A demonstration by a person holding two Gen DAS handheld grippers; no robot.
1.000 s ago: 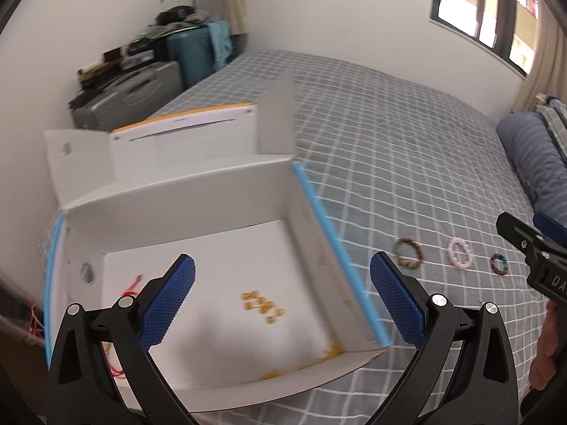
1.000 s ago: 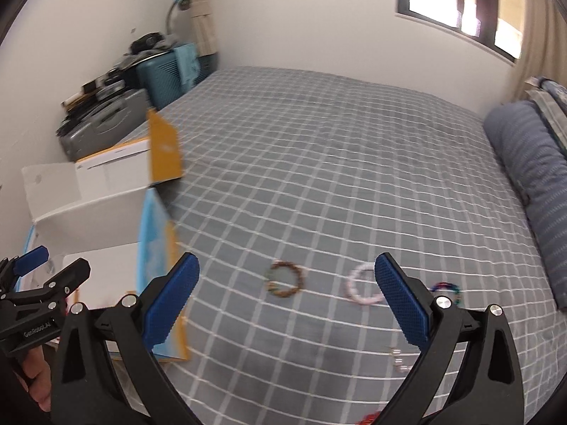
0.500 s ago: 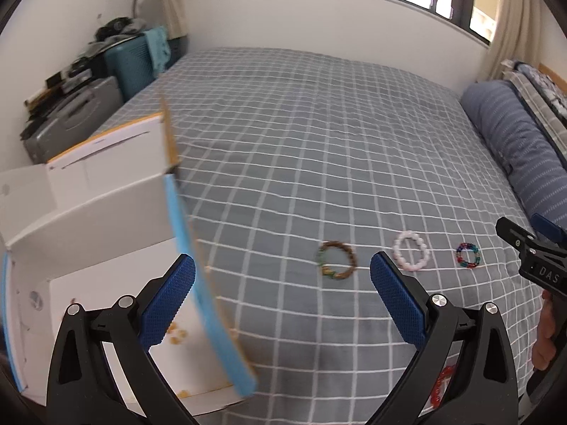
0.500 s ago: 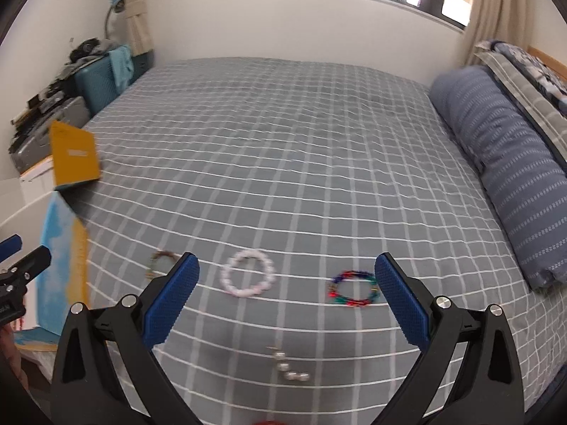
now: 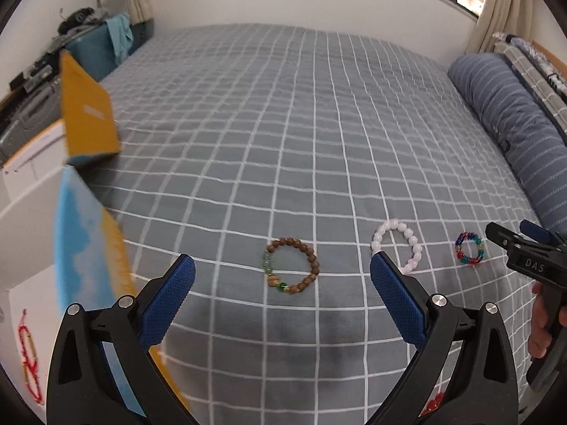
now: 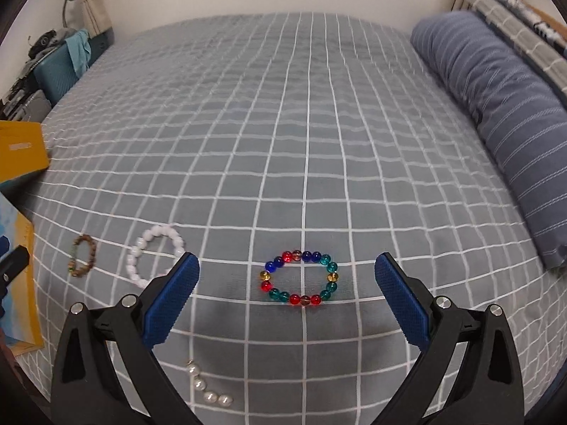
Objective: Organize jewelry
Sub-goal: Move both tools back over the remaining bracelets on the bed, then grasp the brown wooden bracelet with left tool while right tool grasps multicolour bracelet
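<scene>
Left gripper (image 5: 281, 278) wide open, blue pads (image 5: 397, 301) spread, nothing between them, held low and angled down. Right gripper (image 6: 286, 281) same: jaws wide apart, empty. A hand (image 5: 542, 326) grips the right gripper's handle.

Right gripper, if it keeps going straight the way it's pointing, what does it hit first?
Most likely the multicoloured bead bracelet, which lies centred between the open right gripper fingers on the checked bedspread. Nothing shows in between, though depth is hard to judge.
</scene>
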